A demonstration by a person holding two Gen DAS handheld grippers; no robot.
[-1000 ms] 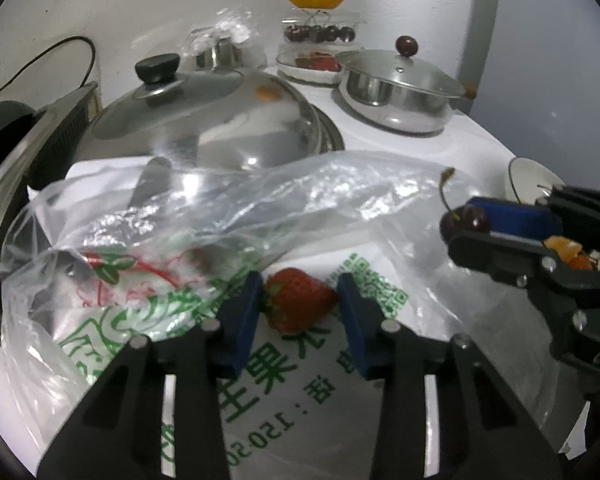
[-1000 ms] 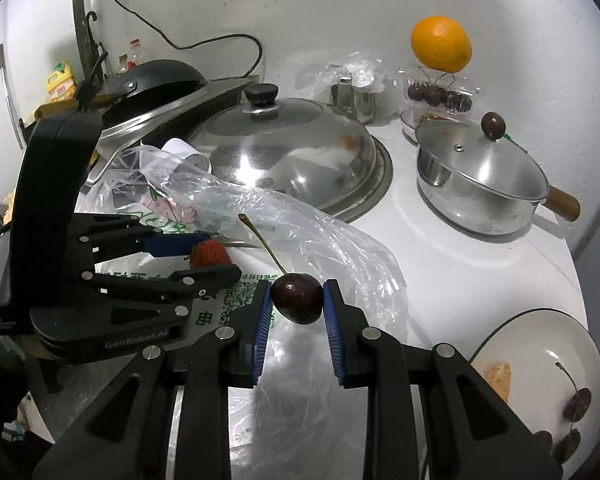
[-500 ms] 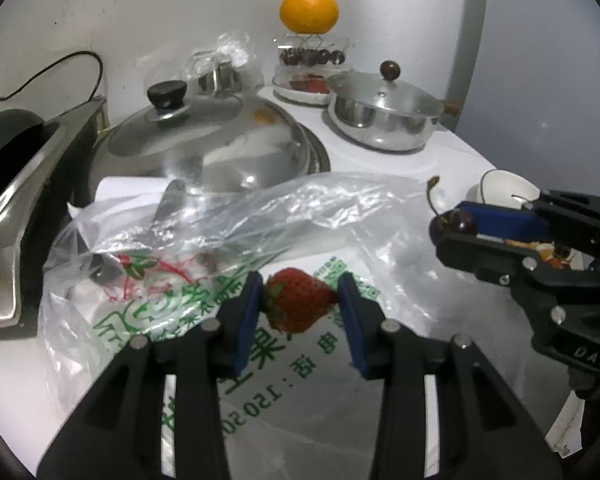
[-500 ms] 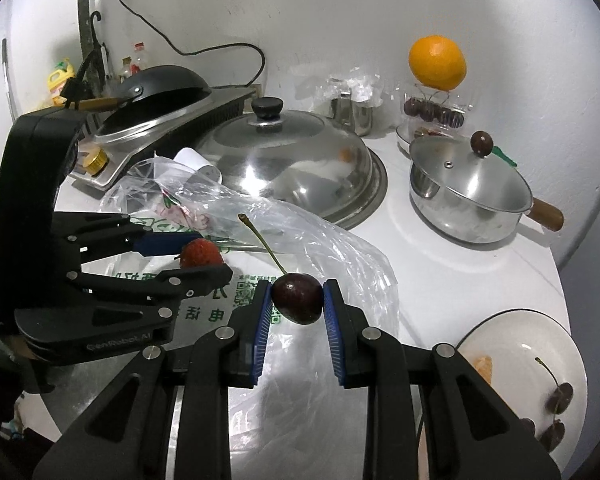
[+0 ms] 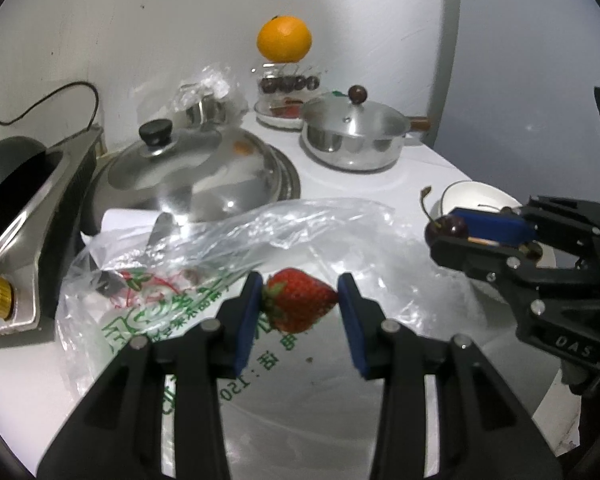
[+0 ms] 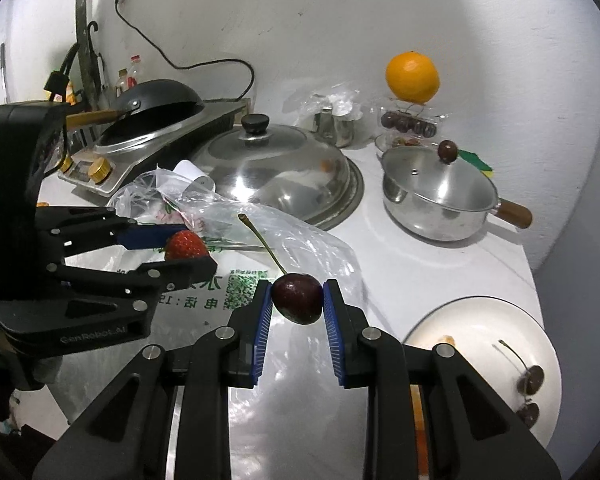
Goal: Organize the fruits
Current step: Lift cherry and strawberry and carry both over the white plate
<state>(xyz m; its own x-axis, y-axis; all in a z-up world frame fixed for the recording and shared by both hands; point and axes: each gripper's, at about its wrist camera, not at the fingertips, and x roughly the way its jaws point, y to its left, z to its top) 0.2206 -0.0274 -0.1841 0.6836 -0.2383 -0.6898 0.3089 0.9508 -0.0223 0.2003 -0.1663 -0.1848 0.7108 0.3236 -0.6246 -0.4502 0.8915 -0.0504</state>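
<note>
- Your left tool [image 5: 299, 302] grips the strawberry [image 5: 298, 305] above the plastic bag [image 5: 220, 248], clear for sorting.
- Your right tool [image 6: 296, 306] clamps the cherry [image 6: 297, 297] by its body, stem free, near the plate [image 6: 480, 312].

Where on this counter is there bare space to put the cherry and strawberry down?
Bare counter lies between the plastic bag, saucepan and white plate; the plate is mostly bare too. The back is crowded around the domed lid and orange.
</note>
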